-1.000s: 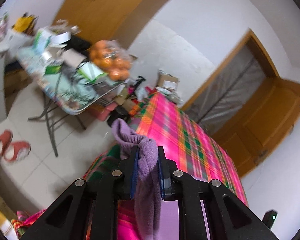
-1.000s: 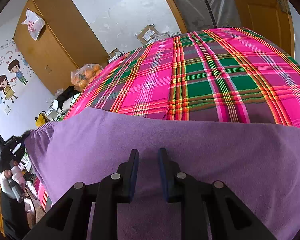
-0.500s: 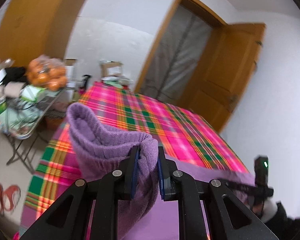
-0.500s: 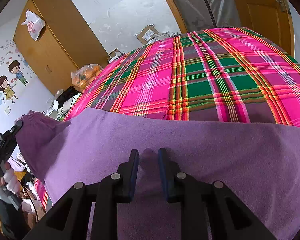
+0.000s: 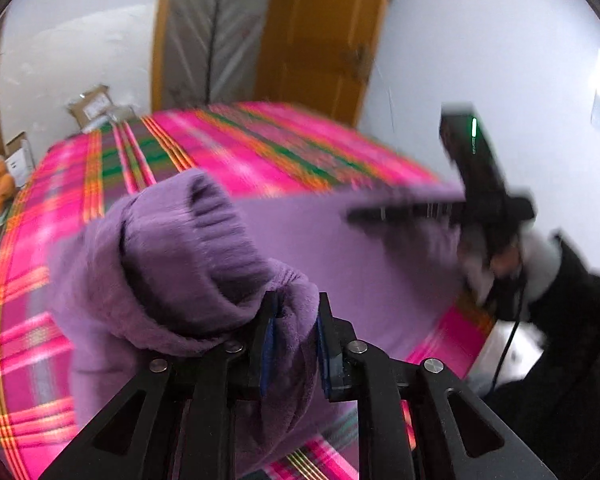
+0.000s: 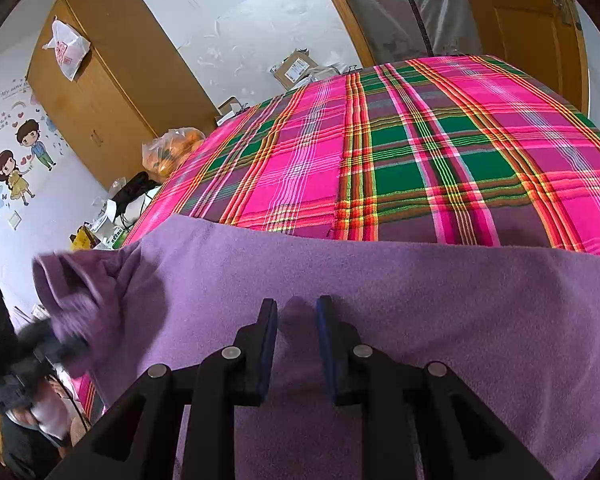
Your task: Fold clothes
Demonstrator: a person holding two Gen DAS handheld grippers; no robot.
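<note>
Where the purple garment (image 6: 380, 300) lies spread across the near edge of the bed (image 6: 400, 152), its ribbed cuff (image 5: 204, 240) stands bunched above my left gripper (image 5: 294, 344). Those jaws are opening, fleece between the pads. My right gripper (image 6: 296, 344) pinches a fold of the garment at the bed's near edge. Behind stand a wardrobe (image 6: 112, 92) and door (image 5: 320, 36).

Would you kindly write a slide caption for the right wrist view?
Right gripper pinches a purple garment on the plaid bedspread.
</note>
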